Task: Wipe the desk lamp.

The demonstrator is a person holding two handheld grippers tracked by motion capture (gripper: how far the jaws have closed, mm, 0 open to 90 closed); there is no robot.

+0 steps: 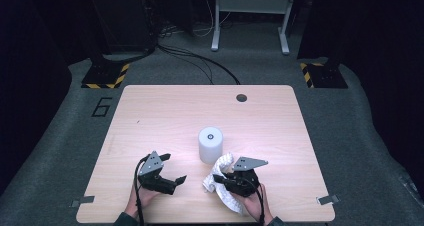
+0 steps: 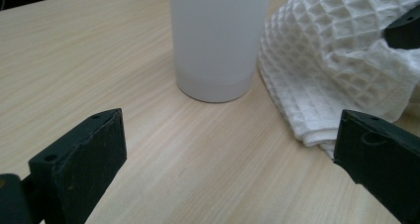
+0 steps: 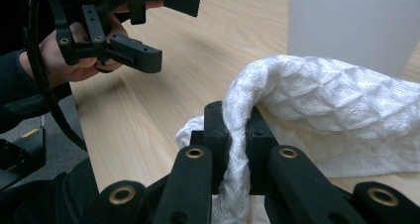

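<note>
A white cylindrical container (image 1: 210,144) stands upright near the middle of the wooden table (image 1: 165,111). Just in front of it and to the right lies a white waffle-weave cloth (image 1: 220,172). My right gripper (image 1: 218,179) is shut on a fold of that cloth (image 3: 317,110), which drapes over its jaws. My left gripper (image 1: 172,168) hovers open to the left of the cloth, jaws wide apart and empty. In the left gripper view the container (image 2: 218,40) and the cloth (image 2: 341,65) are ahead; in the right gripper view the left gripper (image 3: 148,28) is off to the left.
A round cable hole (image 1: 241,97) sits near the table's far edge. Bare tabletop (image 1: 150,121) spreads left of and behind the container. On the floor beyond are cables (image 1: 200,61), a white stand (image 1: 250,16) and two hazard-striped bases (image 1: 106,76).
</note>
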